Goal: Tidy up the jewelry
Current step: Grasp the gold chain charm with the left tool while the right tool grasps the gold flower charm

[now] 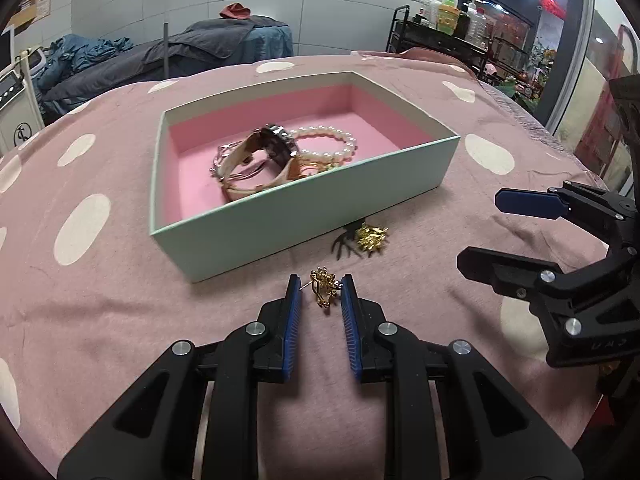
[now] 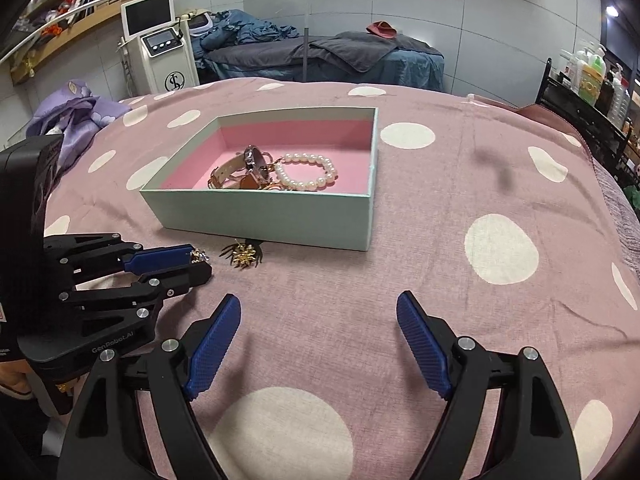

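Note:
A mint box (image 1: 304, 216) (image 2: 260, 216) with a pink lining holds a watch (image 1: 264, 156) (image 2: 250, 170) and a pearl bracelet (image 1: 332, 140) (image 2: 308, 172). A gold earring (image 1: 325, 289) (image 2: 198, 256) lies on the cloth between the pads of my left gripper (image 1: 320, 292) (image 2: 192, 262), which is open around it with small gaps on each side. A gold and black brooch (image 1: 366, 238) (image 2: 244, 258) lies in front of the box. My right gripper (image 2: 320, 316) (image 1: 480, 232) is wide open and empty, hovering to the right.
The pink polka-dot cloth (image 2: 460, 280) covers the table. Beyond it are a massage bed (image 2: 320, 56), a white machine (image 2: 162, 52), a purple garment (image 2: 76, 108) at the left edge and a rack of bottles (image 1: 444, 16) at the right.

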The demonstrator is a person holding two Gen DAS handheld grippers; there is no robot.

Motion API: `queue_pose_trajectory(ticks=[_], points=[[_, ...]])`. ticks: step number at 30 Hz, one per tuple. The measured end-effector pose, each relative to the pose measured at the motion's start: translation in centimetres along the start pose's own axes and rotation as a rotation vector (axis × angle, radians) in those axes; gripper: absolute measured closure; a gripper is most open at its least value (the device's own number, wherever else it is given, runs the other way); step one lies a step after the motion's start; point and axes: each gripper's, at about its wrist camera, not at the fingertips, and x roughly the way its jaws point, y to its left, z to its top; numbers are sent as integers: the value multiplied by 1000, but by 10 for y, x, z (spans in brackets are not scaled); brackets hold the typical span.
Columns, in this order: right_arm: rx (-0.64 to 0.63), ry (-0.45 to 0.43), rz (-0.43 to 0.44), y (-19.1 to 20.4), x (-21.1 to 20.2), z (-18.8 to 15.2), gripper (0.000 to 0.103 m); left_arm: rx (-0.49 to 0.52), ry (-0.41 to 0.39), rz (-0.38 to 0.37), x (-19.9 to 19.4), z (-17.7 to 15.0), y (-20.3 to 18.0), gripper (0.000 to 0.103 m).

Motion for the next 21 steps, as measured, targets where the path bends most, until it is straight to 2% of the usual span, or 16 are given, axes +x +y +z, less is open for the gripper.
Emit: queue_pose_trajectory(ticks=[3, 5, 9, 13, 15, 21], points=[[-19, 24, 34, 12, 10, 6, 39, -31, -6, 34, -9, -9, 15, 82], [-31, 43, 54, 21, 19, 10, 42, -60, -12, 34, -13, -14, 25, 82], [-55, 77, 78, 39, 34, 17, 56, -78, -20, 38, -19, -19, 34, 82], [-63, 96, 59, 48, 43, 23, 64, -87, -25, 26, -19, -21, 39, 82], [-58, 102, 56, 49, 46, 25, 72, -89, -27, 23, -19, -23, 39, 82], [-55, 104, 40, 51, 51, 28, 80, -97, -31, 15, -20, -25, 40, 82]])
